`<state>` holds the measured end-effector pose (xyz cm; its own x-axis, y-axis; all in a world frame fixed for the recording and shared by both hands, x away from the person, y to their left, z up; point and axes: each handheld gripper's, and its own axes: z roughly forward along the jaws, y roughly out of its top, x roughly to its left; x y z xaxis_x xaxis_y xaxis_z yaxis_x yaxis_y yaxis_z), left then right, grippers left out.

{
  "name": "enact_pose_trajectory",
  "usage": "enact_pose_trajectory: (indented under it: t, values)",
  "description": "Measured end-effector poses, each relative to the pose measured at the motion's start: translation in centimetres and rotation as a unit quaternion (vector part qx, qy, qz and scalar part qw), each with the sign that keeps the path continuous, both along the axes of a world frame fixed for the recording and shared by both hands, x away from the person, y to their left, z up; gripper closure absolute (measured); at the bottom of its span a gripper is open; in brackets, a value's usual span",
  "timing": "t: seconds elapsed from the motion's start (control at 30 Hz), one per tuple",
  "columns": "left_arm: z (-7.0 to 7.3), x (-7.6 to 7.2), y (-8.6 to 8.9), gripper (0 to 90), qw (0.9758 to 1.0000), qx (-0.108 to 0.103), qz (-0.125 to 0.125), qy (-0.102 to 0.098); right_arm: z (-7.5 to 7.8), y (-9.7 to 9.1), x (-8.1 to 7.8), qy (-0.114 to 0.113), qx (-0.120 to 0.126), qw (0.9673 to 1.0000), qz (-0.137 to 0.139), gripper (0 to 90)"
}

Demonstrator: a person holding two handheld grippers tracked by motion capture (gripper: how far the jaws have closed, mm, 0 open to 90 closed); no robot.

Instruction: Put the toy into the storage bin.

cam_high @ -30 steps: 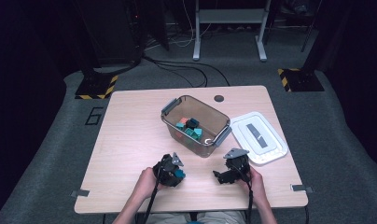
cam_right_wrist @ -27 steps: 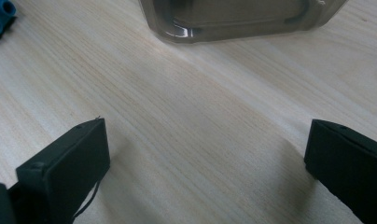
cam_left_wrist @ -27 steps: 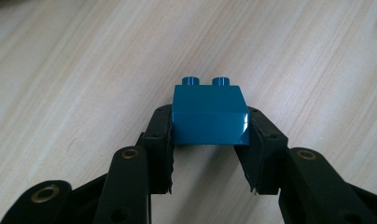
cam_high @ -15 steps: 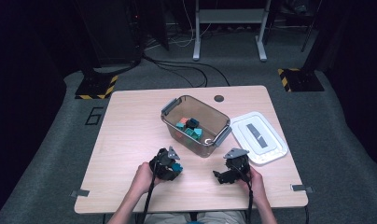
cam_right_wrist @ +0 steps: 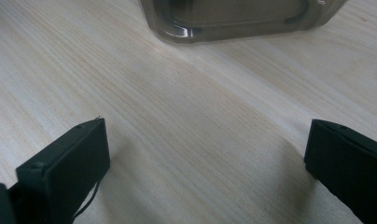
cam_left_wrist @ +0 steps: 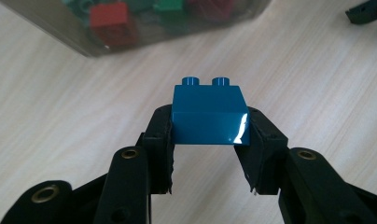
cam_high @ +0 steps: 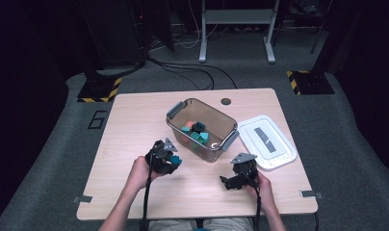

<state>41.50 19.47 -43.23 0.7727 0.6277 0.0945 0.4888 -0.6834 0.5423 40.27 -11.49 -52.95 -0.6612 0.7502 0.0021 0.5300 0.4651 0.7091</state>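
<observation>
On my left, the left tongs [cam_high: 172,161] sit low over the pale wooden counter [cam_high: 135,125], held in the left hand [cam_high: 140,171] just in front of the near left corner of the bin. In the left gripper view I see them clamped on a glossy blue two-stud plastic brick [cam_left_wrist: 209,115], one black jaw pressed on each side of it, studs pointing away from the camera. The brick hangs above bare wood, with the bin's clear wall just beyond it, and a red brick [cam_left_wrist: 109,18] and a green one [cam_left_wrist: 168,4] showing through that wall.

Toward the middle stands the smoky, see-through rectangular plastic bin [cam_high: 180,111] with grey clip handles at two ends. It is set at an angle on the counter and holds a small heap of bricks [cam_high: 195,132] in teal, orange, black and red. Behind it, near the far edge, I see a small dark round hole [cam_high: 226,101] in the counter top.

Further right, the right tongs [cam_high: 227,182] rest close to the counter in the right hand [cam_high: 262,185], nearer to me than the bin's right corner. In the right gripper view the two black jaws stand wide apart with nothing but wood grain between them, and the bin's rounded lower corner [cam_right_wrist: 186,28] lies ahead.

At the far right, the white rectangular plastic lid [cam_high: 267,142] with a grey centre strip lies flat, just beside the bin and near the counter's right edge.
</observation>
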Motion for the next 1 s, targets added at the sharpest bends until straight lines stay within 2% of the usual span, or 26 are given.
enact_pose_trajectory:
  t: [0.23,0.37,0.63,0.83,1.0]
  values:
    - [2.9,1.4,0.4,58.7,0.9997,0.003,0.009,-0.021,0.0,0.0,0.0,0.000,0.000,1.0000,0.000,0.0]
    - [4.5,2.3,0.5,58.7,0.9994,-0.002,0.014,-0.033,0.0,0.0,0.0,0.000,0.000,1.0000,0.000,0.0]
    - [7.2,4.5,-0.5,58.7,0.9985,0.001,0.017,-0.051,0.0,0.0,0.0,0.000,0.000,1.0000,0.000,0.0]
    - [8.3,6.5,-1.7,58.7,0.9982,0.004,0.022,-0.056,0.0,0.0,0.0,0.000,0.000,1.0000,0.000,0.0]
    - [8.2,7.8,-2.7,58.7,0.9982,0.002,0.025,-0.055,0.0,0.0,0.0,0.000,0.000,1.0000,0.000,0.0]
